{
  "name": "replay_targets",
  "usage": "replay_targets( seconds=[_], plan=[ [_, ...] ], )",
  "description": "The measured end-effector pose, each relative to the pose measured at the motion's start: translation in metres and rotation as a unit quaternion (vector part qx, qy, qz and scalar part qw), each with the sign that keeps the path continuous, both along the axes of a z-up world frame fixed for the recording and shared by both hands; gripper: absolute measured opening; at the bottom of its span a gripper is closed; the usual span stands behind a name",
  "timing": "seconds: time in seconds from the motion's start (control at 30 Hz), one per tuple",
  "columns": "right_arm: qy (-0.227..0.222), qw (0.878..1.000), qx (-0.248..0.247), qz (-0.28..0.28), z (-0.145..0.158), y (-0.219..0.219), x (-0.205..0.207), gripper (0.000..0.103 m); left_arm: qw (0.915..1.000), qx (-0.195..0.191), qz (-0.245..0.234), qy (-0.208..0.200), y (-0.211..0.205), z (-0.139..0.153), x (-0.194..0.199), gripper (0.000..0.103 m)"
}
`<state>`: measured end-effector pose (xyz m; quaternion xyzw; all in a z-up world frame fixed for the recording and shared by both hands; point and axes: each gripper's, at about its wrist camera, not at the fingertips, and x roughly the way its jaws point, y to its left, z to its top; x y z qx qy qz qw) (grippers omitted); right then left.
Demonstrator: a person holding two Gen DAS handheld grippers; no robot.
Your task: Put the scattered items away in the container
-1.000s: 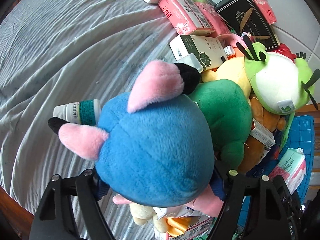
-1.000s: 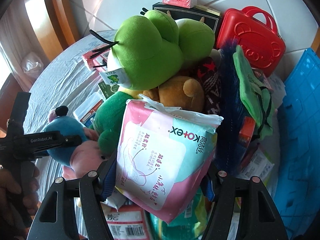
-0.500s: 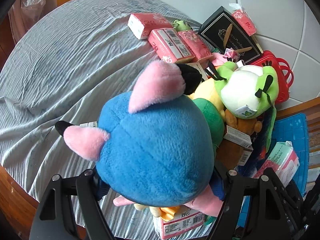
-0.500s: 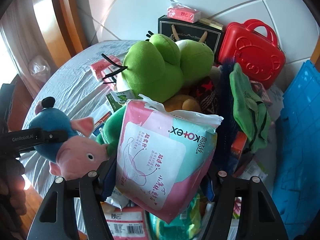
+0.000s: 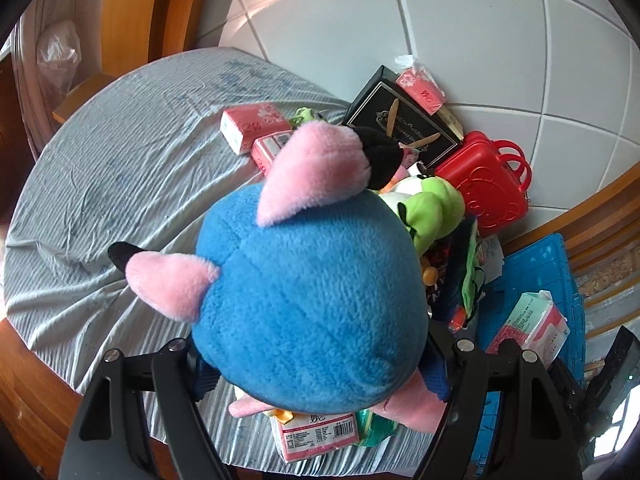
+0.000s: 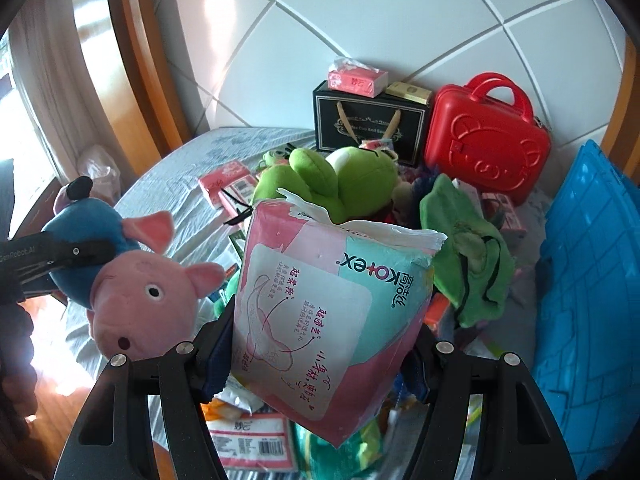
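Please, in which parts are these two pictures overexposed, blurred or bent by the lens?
Right wrist view: daylight burns out the left edge beside the pig plush; the Kotex pack stays sharp, print readable. Left wrist view: even light, the blue plush body fills the centre. Both: fisheye curves the wall tiles, corners black.

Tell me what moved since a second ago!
Both tongs lifted up from the pile. The left tongs carried the blue pig plush higher, so more bed and wall show. The right tongs raised the Kotex pack. Both stayed clamped. The green frog plush, red case and blue crate stayed put.
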<state>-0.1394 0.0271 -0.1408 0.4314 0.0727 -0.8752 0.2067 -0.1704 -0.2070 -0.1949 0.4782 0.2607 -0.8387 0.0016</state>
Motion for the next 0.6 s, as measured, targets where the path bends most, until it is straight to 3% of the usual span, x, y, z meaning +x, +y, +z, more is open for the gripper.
replay_targets(
  seconds=[0.33, 0.43, 0.6],
  plan=[
    [0.038, 0.999, -0.033, -0.001, 0.065, 0.041, 0.006, 0.068, 0.9922, -0.11, -0.021, 0.055, 0.049, 0.084, 0.004, 0.078],
    [0.048, 0.998, -0.039, -0.003, 0.079, 0.055, 0.008, 0.068, 0.9866, -0.147, -0.026, 0.064, 0.07, 0.1, 0.003, 0.078],
    [0.057, 0.997, -0.044, -0.008, 0.097, 0.085, 0.01, 0.068, 0.9812, -0.173, -0.036, 0.078, 0.107, 0.114, 0.002, 0.078]
  ],
)
